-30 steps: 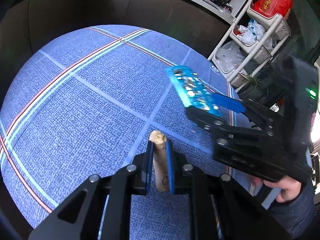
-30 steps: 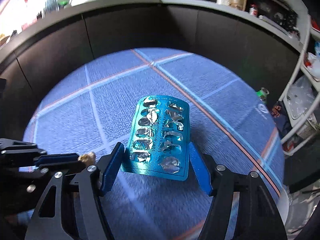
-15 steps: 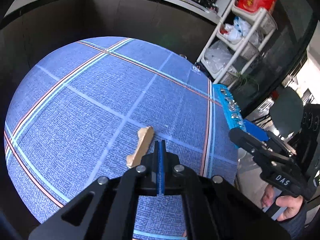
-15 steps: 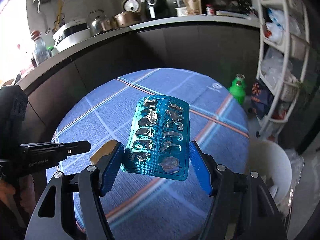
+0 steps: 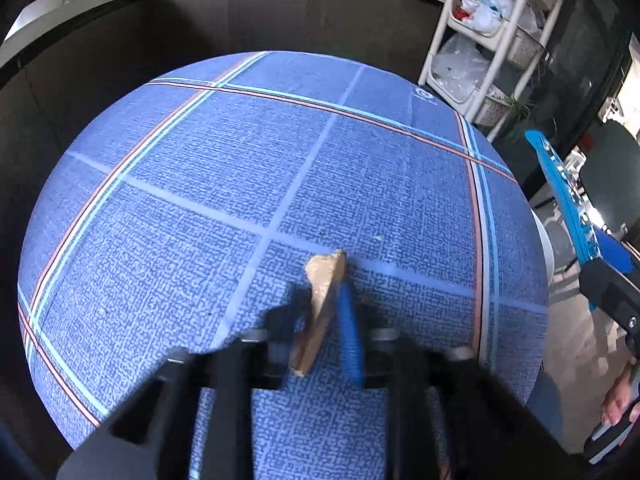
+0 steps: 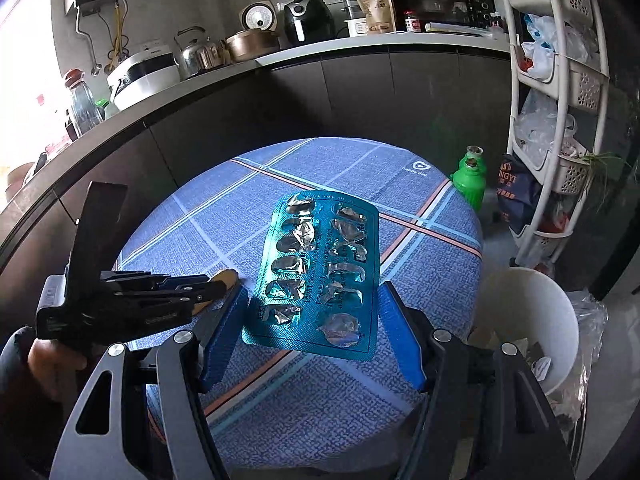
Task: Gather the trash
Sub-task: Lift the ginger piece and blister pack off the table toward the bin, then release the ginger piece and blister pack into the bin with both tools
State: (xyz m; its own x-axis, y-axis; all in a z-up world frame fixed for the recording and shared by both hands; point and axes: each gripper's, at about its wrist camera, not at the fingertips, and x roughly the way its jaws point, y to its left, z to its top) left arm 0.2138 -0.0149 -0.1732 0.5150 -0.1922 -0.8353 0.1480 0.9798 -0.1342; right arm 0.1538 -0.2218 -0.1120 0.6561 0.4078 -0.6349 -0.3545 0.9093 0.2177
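My left gripper (image 5: 322,312) is over the blue checked tablecloth (image 5: 240,184), its blue pads blurred and close around a tan wood-like scrap (image 5: 322,300). The same scrap's tip shows beside that gripper in the right wrist view (image 6: 228,278). My right gripper (image 6: 316,336) is shut on an empty teal blister pack (image 6: 316,272), held flat above the table's right part. The pack shows edge-on in the left wrist view (image 5: 564,196). A white trash bin (image 6: 528,320) stands on the floor to the right of the table.
A white shelf rack (image 6: 560,80) with bags stands at the right. A green bottle (image 6: 470,182) stands on the floor behind the table. Dark cabinets and a counter with kitchen appliances (image 6: 304,20) run along the back.
Half a second ago my left gripper was shut empty beside the scrap; now its pads are around it. My right gripper has carried the blister pack rightward, nearer the bin.
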